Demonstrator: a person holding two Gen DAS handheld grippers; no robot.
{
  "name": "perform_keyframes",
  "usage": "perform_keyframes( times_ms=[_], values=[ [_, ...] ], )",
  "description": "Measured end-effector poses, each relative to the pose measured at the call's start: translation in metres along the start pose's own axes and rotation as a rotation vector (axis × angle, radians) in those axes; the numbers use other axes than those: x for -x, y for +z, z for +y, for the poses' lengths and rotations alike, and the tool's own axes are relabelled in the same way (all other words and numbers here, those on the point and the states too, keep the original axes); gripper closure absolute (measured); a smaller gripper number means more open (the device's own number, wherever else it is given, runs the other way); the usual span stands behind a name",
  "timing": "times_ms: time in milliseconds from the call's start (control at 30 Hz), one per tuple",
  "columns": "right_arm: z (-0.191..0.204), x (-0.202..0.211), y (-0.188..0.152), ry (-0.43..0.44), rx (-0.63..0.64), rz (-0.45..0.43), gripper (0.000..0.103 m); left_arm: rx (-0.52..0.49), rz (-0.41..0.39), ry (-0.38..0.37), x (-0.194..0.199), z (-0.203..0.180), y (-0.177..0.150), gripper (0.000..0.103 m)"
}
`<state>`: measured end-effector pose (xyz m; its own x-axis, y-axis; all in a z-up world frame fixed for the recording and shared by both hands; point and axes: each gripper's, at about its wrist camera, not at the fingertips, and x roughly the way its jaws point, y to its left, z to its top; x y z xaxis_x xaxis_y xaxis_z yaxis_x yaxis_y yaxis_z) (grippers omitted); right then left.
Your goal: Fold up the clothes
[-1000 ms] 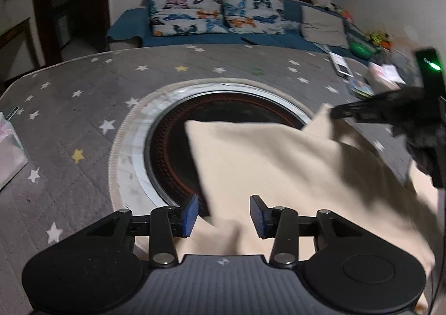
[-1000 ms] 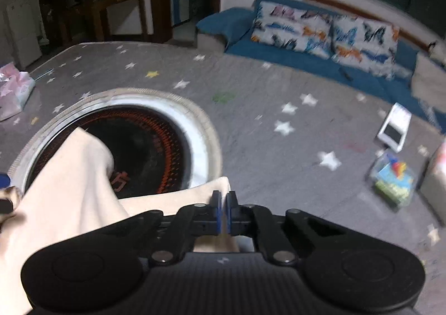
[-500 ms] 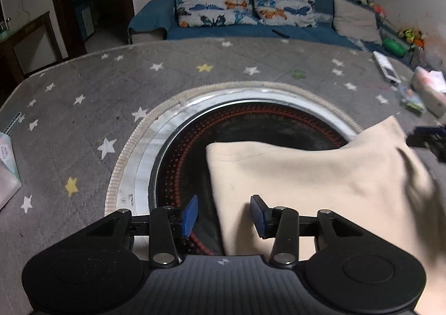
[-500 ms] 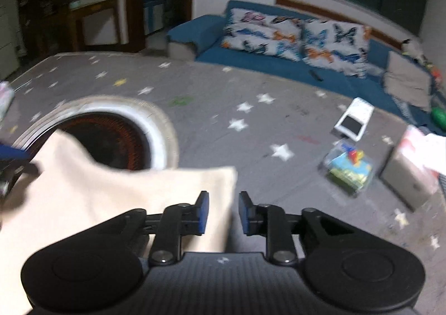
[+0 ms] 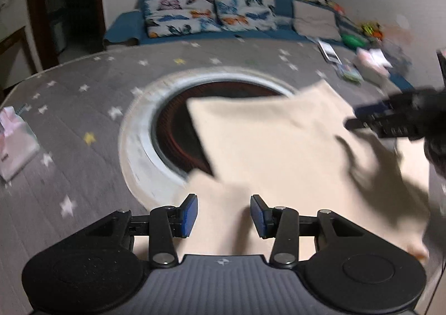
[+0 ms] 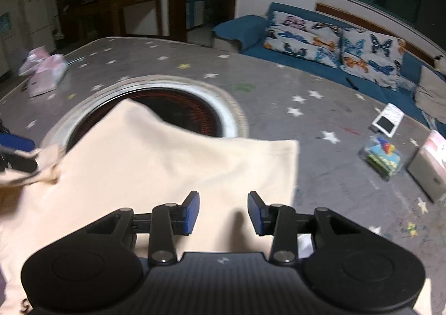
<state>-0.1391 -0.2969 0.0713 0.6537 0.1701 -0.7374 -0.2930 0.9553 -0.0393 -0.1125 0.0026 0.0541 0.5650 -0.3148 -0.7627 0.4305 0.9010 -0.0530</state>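
A cream garment [image 5: 292, 153] is being spread across a grey star-patterned table [image 5: 83, 109], partly covering the dark round heater [image 5: 178, 125] sunk in its middle. The left gripper [image 5: 223, 214] is being held just above the garment's near edge, its blue pads apart with nothing clamped between them. The right gripper [image 6: 223, 212] is being opened over the cloth, its pads [image 6: 192, 212] gripping nothing. A blue sofa [image 6: 278, 36] with butterfly cushions [image 6: 334, 44] is being glimpsed behind.
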Motion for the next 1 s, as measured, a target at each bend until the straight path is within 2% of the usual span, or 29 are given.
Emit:
perform_keyframes(
  times_ms=[133,200,267,333,467,733,833,900,1000],
  values=[
    [0.025,0.007,-0.012,0.035,0.041,0.009,0.065,-0.003,0.007,0.034,-0.014,-0.011,-0.008,0.058],
    [0.036,0.010,-0.018,0.044,0.062,0.014,0.065,0.012,-0.006,0.043,-0.017,-0.011,-0.009,0.064],
    [0.042,0.013,-0.023,0.045,0.071,0.017,0.065,0.036,-0.025,0.026,-0.012,-0.008,-0.010,0.087],
    [0.046,0.017,-0.028,0.047,0.074,0.018,0.065,0.072,-0.057,0.022,-0.002,0.000,-0.013,0.098],
    [0.045,0.020,-0.034,0.045,0.063,0.024,0.065,0.164,-0.155,0.079,0.031,0.028,-0.022,0.100],
    [0.044,0.020,-0.044,0.028,0.061,0.037,0.064,0.463,-0.287,0.295,0.098,0.100,-0.077,0.100],
    [0.044,0.022,-0.047,0.023,0.062,0.032,0.063,0.527,-0.255,0.332,0.101,0.120,-0.101,0.100],
    [0.044,0.024,-0.049,0.019,0.063,0.030,0.059,0.535,-0.224,0.351,0.096,0.127,-0.107,0.099],
    [0.046,0.029,-0.051,0.018,0.062,0.027,0.059,0.534,-0.190,0.408,0.091,0.130,-0.108,0.092]
  ],
)
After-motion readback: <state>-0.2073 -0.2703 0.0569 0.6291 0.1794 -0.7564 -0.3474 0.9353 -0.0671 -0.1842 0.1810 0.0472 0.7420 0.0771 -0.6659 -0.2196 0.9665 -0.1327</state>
